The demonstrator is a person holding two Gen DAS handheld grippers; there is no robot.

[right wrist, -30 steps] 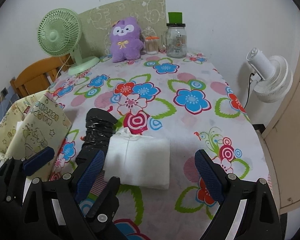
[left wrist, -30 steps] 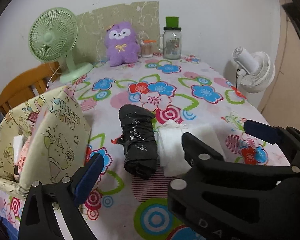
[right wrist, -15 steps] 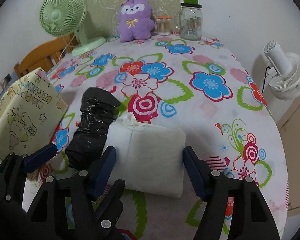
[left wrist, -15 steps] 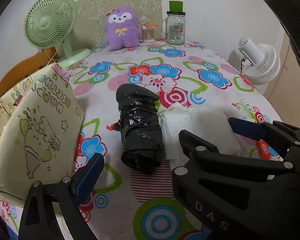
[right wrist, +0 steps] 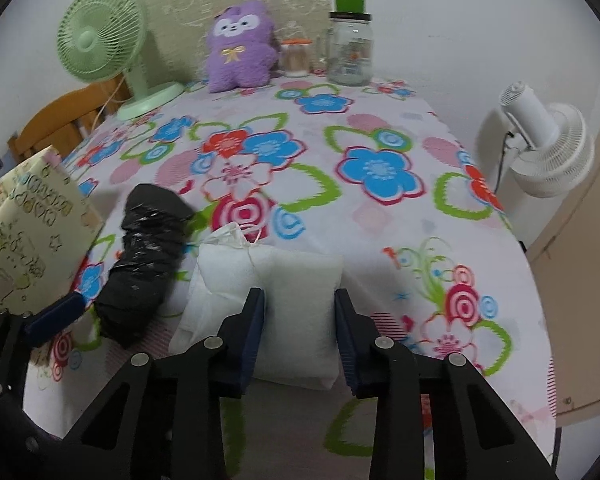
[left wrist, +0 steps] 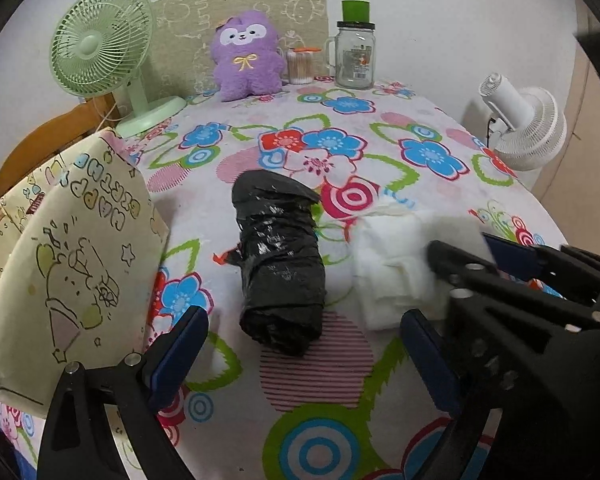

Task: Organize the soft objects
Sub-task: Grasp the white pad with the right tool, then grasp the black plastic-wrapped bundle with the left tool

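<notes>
A white soft pouch [right wrist: 296,300] lies on the flowered tablecloth [right wrist: 380,176]. My right gripper [right wrist: 300,320] has its jaws closed in on the pouch's right half, both pads touching it. It also shows in the left wrist view [left wrist: 392,264], partly hidden by the right gripper. A black plastic-wrapped roll [left wrist: 278,256] lies just left of the pouch, also seen in the right wrist view [right wrist: 148,264]. My left gripper [left wrist: 304,344] is open and empty, low over the table in front of the roll. A cream cartoon-print fabric bin [left wrist: 64,248] stands at the left.
At the back stand a green desk fan [left wrist: 100,52], a purple plush toy [left wrist: 246,60], a cotton-swab jar [left wrist: 300,66] and a glass mug jar [left wrist: 354,56]. A white fan [right wrist: 548,148] stands off the table's right edge. A wooden chair [left wrist: 48,140] is behind the bin.
My right gripper has moved forward over the white pouch and narrowed its jaws onto it. The left gripper has drawn closer to the black roll.
</notes>
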